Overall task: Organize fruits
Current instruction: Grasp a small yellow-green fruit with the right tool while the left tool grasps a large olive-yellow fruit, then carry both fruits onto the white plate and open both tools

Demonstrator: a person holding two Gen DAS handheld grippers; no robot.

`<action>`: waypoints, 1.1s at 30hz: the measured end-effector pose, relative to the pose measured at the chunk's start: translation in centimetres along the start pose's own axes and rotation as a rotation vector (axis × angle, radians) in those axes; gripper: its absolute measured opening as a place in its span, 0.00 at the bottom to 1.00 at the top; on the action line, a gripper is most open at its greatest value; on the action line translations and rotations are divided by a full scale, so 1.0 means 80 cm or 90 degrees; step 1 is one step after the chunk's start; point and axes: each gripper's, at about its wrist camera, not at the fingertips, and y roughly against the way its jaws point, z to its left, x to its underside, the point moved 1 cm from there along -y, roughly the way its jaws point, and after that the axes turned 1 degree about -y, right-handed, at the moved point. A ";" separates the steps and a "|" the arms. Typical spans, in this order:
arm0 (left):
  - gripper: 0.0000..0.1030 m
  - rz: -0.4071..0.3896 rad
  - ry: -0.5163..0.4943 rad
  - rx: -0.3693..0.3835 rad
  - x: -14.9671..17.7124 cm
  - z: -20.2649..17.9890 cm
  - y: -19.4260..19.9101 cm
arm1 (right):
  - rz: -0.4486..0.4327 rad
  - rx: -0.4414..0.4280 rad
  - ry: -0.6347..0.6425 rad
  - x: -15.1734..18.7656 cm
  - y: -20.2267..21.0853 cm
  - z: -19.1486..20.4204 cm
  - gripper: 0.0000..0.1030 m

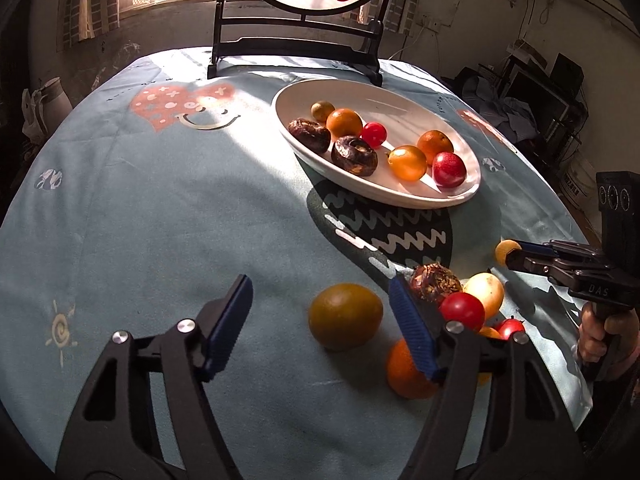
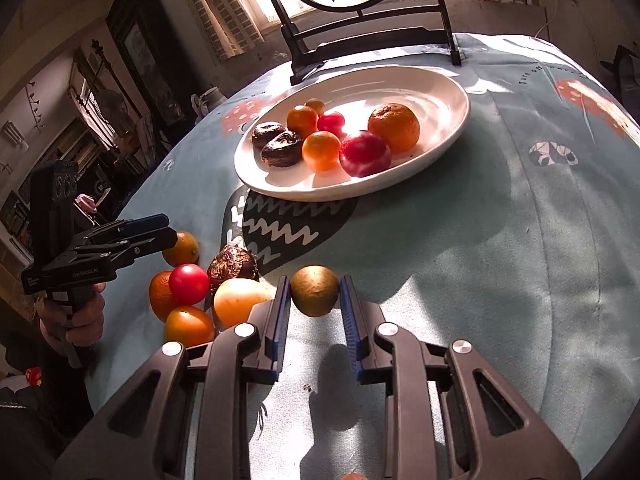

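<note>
A white oval plate at the table's far side holds several fruits: oranges, red ones and two dark brown ones. My left gripper is open above the cloth, with a greenish-brown fruit between its fingers. My right gripper is partly open around a small golden-brown fruit, pads close to it on both sides. A loose cluster lies between them: red tomato, dark brown fruit, pale yellow fruit, oranges.
A black wooden stand with a round painted screen rises behind the plate. The light blue patterned cloth covers the round table, whose edge drops off on the left and right. Room clutter stands beyond.
</note>
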 end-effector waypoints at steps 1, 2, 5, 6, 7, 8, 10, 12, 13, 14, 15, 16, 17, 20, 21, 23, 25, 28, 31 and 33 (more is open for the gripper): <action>0.63 0.008 0.001 0.006 0.001 -0.001 -0.003 | -0.001 0.001 0.001 0.000 0.000 0.000 0.25; 0.61 0.016 0.003 0.012 0.002 -0.001 -0.006 | -0.002 0.001 0.001 0.000 0.000 0.000 0.25; 0.58 0.039 0.007 0.031 0.005 -0.003 -0.014 | -0.001 0.004 0.004 0.000 0.000 0.001 0.25; 0.57 0.046 0.005 0.028 0.006 -0.004 -0.017 | -0.002 0.006 0.006 0.000 0.000 0.002 0.25; 0.57 0.054 0.003 0.024 0.007 -0.004 -0.021 | -0.002 0.005 0.007 0.001 0.001 0.002 0.25; 0.57 0.062 0.002 0.022 0.008 -0.004 -0.025 | -0.003 0.005 0.009 0.001 0.001 0.003 0.25; 0.57 0.059 -0.004 0.018 0.009 -0.007 -0.025 | -0.006 0.010 0.013 0.000 0.002 0.004 0.25; 0.53 0.058 -0.006 0.020 0.009 -0.008 -0.025 | -0.008 0.011 0.015 0.001 0.002 0.005 0.25; 0.51 0.058 -0.006 0.027 0.009 -0.008 -0.025 | -0.009 0.014 0.016 0.001 0.002 0.005 0.25; 0.44 0.058 -0.007 0.036 0.009 -0.009 -0.024 | -0.011 0.017 0.018 0.002 0.003 0.006 0.25; 0.41 0.059 -0.009 0.044 0.009 -0.010 -0.024 | -0.012 0.017 0.019 0.002 0.004 0.006 0.25; 0.41 0.057 -0.014 0.039 0.010 -0.012 -0.024 | -0.013 0.019 0.020 0.002 0.004 0.006 0.25; 0.41 0.055 -0.017 0.037 0.009 -0.013 -0.024 | -0.015 0.021 0.021 0.003 0.005 0.007 0.25; 0.41 0.055 -0.014 0.039 0.009 -0.013 -0.024 | -0.017 0.023 0.022 0.002 0.006 0.007 0.25; 0.41 0.055 -0.014 0.038 0.009 -0.013 -0.024 | -0.017 0.023 0.022 0.002 0.006 0.007 0.25; 0.41 0.052 -0.016 0.035 0.009 -0.014 -0.023 | -0.018 0.024 0.023 0.002 0.007 0.007 0.25; 0.41 0.047 -0.020 0.027 0.010 -0.015 -0.021 | -0.020 0.024 0.024 0.003 0.007 0.007 0.25; 0.41 0.036 -0.023 0.028 0.009 -0.016 -0.016 | -0.020 0.022 0.023 0.002 0.007 0.007 0.25; 0.41 0.013 -0.009 0.055 0.003 -0.015 -0.004 | -0.032 -0.006 0.021 -0.002 0.011 0.010 0.25; 0.41 0.000 -0.001 0.077 -0.011 -0.017 0.001 | -0.052 -0.021 0.019 -0.012 0.015 0.013 0.25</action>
